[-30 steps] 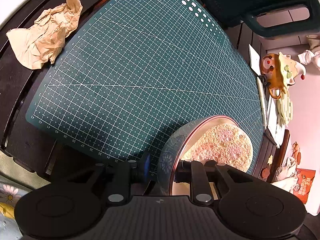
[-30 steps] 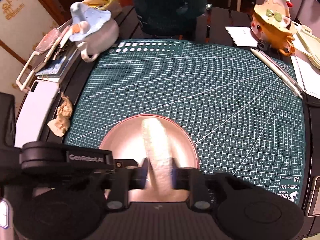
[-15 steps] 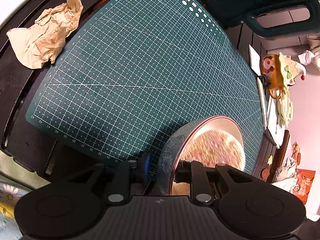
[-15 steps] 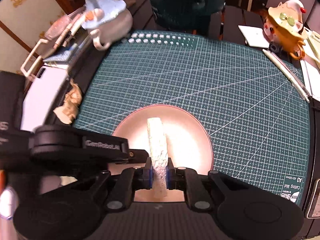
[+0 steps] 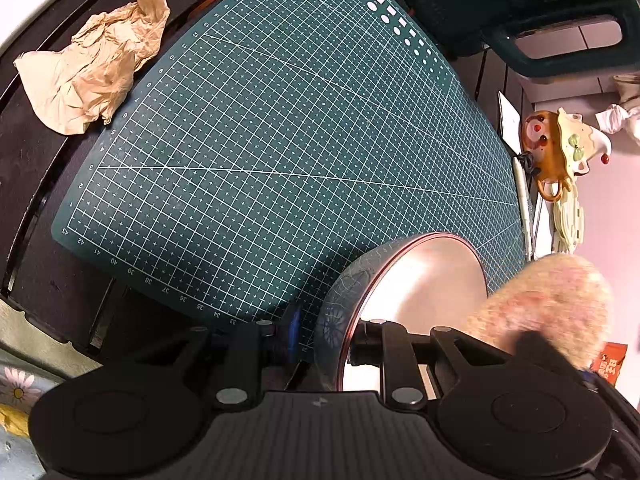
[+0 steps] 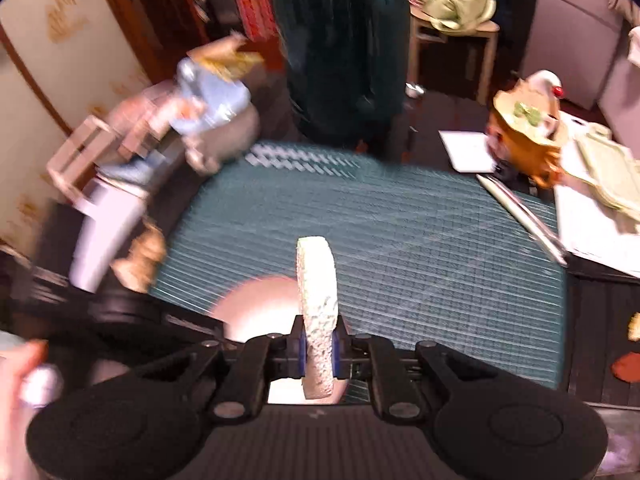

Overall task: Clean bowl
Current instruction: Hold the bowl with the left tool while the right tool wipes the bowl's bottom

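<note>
On the green cutting mat [image 5: 280,140] a bowl [image 5: 416,292] with a patterned blue-grey outside and a shiny pale inside stands tipped on its side. My left gripper [image 5: 326,340] is shut on its rim, one finger outside the wall and one inside. The inside of the bowl shows bare. A round pinkish-white sponge [image 5: 548,300] hovers blurred to the right of the bowl. In the right wrist view my right gripper [image 6: 318,346] is shut on that sponge [image 6: 316,280], held edge-on above the bowl [image 6: 256,312] and the mat [image 6: 420,240].
Crumpled brown paper [image 5: 92,76] lies off the mat's far left corner. A dark green jug [image 5: 520,12] stands behind the mat. An orange figurine mug [image 5: 556,152], a pen [image 5: 524,200] and papers sit to the right. A blue-hatted mug [image 6: 212,120] stands at the left.
The right gripper has risen with the sponge, which has left the inside of the bowl and now hangs beside it. The bowl and the left gripper have not moved.
</note>
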{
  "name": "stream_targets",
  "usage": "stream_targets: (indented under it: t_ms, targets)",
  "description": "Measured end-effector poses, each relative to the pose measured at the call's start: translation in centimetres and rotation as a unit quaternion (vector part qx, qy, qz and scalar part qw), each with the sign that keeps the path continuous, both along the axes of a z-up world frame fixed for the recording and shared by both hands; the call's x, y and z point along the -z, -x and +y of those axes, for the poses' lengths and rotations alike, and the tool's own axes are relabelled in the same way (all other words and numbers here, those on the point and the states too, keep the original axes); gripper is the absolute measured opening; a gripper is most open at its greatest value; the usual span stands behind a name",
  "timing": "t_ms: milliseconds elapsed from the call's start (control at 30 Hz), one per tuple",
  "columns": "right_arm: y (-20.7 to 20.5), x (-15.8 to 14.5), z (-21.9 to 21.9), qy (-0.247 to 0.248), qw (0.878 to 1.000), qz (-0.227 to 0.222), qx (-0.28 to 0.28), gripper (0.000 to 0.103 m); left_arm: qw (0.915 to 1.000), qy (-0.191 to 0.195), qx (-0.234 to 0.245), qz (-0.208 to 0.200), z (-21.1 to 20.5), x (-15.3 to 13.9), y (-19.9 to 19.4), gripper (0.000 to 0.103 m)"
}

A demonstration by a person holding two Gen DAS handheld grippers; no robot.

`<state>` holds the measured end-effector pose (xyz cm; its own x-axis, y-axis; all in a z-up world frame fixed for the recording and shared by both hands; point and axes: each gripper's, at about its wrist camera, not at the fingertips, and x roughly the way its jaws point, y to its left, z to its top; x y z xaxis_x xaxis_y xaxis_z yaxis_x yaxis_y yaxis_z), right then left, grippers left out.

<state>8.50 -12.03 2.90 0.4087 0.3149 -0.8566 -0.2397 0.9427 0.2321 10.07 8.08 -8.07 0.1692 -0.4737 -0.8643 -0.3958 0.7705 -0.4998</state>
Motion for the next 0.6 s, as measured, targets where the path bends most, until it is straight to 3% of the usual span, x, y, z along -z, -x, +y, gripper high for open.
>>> stream_targets:
  t_ms: [133, 367, 600]
  targets:
    - [-0.3, 1.3, 1.0, 0.0, 1.0, 0.006, -0.004, 0.011, 1.0, 0.003, -0.002, 0.002, 0.1, 0.1, 0.0, 0.022]
    - [-1.4, 5.5, 2.7, 0.029, 0.998, 0.055, -0.025, 0.015, 1.0, 0.003, -0.002, 0.002, 0.2, 0.0, 0.2, 0.022]
    - [-2.0, 5.1, 1.8, -0.002, 0.999, 0.039, -0.025, 0.023, 1.0, 0.002, 0.0, 0.001, 0.2, -0.1, 0.4, 0.022]
